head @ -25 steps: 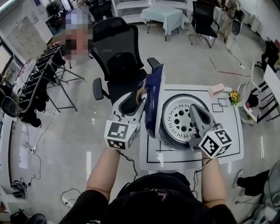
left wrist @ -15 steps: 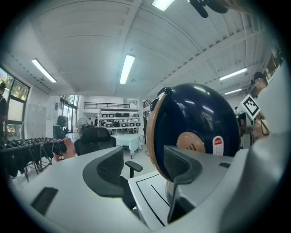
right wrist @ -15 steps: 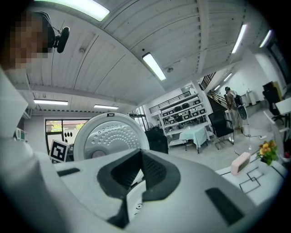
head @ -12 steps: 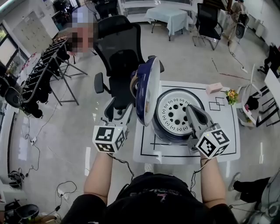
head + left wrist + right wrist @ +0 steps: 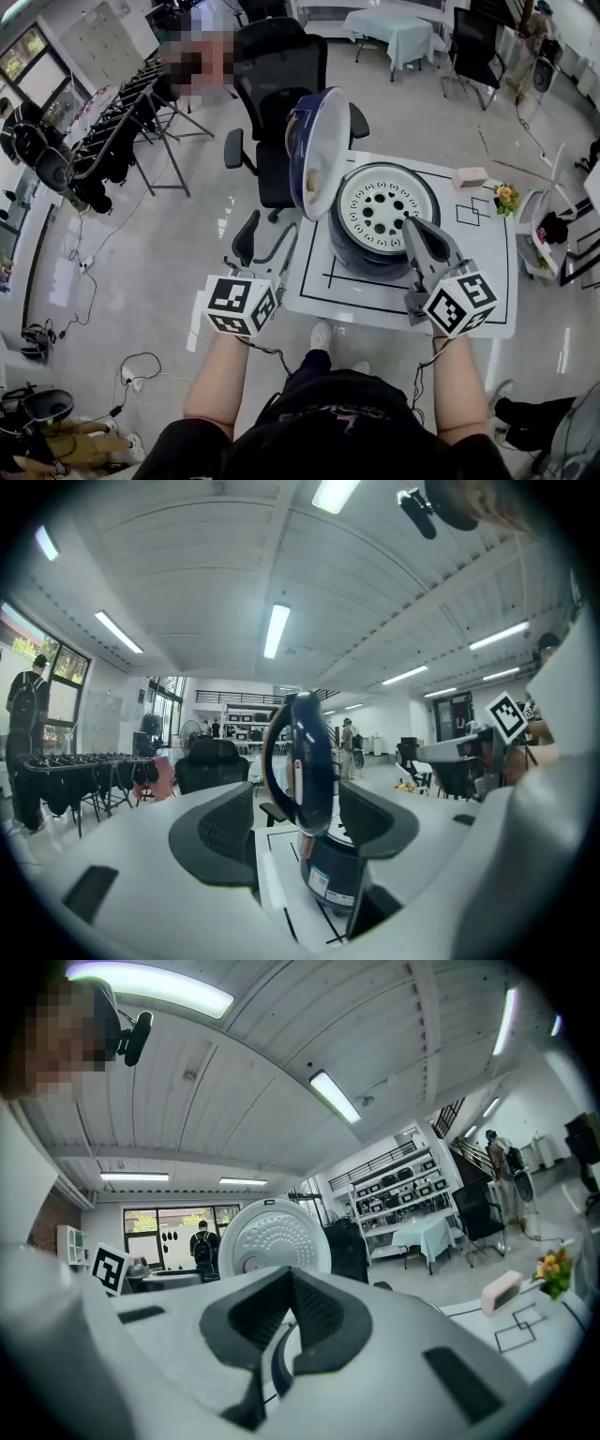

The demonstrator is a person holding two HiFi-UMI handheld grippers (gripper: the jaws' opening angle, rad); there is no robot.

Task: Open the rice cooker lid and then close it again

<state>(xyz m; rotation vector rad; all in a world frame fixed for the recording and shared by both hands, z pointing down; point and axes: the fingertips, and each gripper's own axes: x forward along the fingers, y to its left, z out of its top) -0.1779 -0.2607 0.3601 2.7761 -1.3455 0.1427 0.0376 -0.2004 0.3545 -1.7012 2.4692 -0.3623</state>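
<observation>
Rice cooker open on the counter, one pair of tongs released, the other clenched

My left tongs (image 5: 298, 836) have just been opening and now stand wide with nothing pressed between them. The lid (image 5: 319, 155) stands upright straight ahead of them and well apart, its dark blue outer shell towards me in the left gripper view. My right tongs (image 5: 419, 239) are clenched tight on nothing, their tips at the near right rim of the rice cooker (image 5: 375, 258); I cannot tell whether they touch it. The cooker's white perforated inner plate (image 5: 384, 202) lies just left of those tips. The white counter (image 5: 487, 309) runs under my right tongs, with a pink block (image 5: 469, 176) well ahead of them and a black office chair (image 5: 281, 84) far beyond my left tongs
</observation>
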